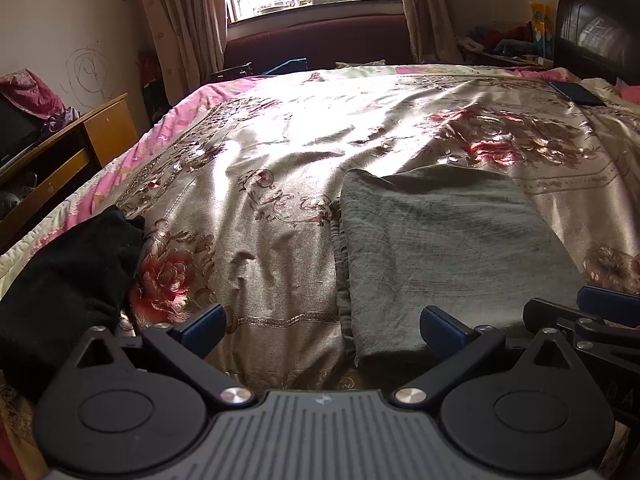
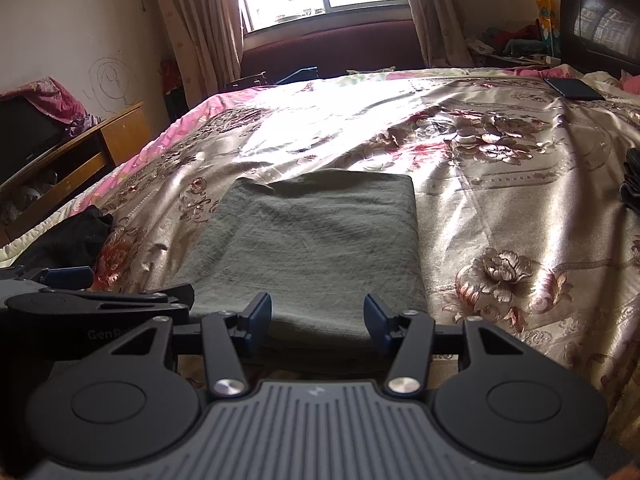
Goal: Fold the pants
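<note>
Grey-green pants (image 1: 436, 256) lie folded into a flat rectangle on the flowered bedspread (image 1: 280, 168), near the front edge of the bed. My left gripper (image 1: 322, 326) hovers wide open at the folded stack's near left corner, nothing between its blue pads. In the right wrist view the same pants (image 2: 316, 240) fill the middle, and my right gripper (image 2: 318, 316) stands open just above their near edge, its pads not pressing the cloth. The right gripper's fingers (image 1: 600, 312) also show at the left wrist view's right edge.
A black garment (image 1: 68, 276) lies heaped on the bed's front left. A dark phone (image 1: 576, 92) rests far right on the bedspread (image 2: 500, 152). A wooden desk (image 1: 92, 136) stands left of the bed, a dark headboard (image 1: 600, 28) at the far right, and a window with curtains behind.
</note>
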Demonstrator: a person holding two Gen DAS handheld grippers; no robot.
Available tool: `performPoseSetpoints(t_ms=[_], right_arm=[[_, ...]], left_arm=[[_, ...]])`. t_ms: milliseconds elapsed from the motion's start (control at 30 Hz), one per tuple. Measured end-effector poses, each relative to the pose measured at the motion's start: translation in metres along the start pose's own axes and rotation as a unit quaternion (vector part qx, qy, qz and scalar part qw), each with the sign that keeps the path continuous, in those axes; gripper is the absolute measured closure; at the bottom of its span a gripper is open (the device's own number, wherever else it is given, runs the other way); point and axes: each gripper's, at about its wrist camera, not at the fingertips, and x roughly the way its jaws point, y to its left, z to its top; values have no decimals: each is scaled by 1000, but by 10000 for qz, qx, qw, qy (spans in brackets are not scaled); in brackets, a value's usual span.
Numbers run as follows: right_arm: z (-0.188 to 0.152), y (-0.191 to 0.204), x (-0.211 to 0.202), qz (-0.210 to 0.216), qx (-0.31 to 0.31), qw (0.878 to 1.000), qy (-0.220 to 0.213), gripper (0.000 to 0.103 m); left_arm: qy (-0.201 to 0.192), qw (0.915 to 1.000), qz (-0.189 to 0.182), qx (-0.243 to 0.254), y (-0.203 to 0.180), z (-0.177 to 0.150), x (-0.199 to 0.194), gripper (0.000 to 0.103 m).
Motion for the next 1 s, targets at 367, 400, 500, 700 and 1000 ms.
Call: performPoseSetpoints(t_ms=[367, 400, 500, 700, 1000], right_arm=[[0, -1, 1, -7, 30, 10000, 13, 51], [0, -1, 1, -11, 28, 10000, 14, 51], [0, -1, 1, -17, 24, 10000, 12, 50], [0, 0, 1, -14, 2, 10000, 18, 50], [0, 0, 1, -15, 0, 10000, 16, 50]], left_arm=[[59, 9999, 67, 73, -2, -1, 1, 0], [61, 9999, 59, 71, -2, -1, 1, 0], [62, 9999, 57, 62, -2, -1, 1, 0], [81, 9999, 42, 43, -2, -2, 0, 0], [110, 9999, 20, 38, -2, -3, 0, 0]])
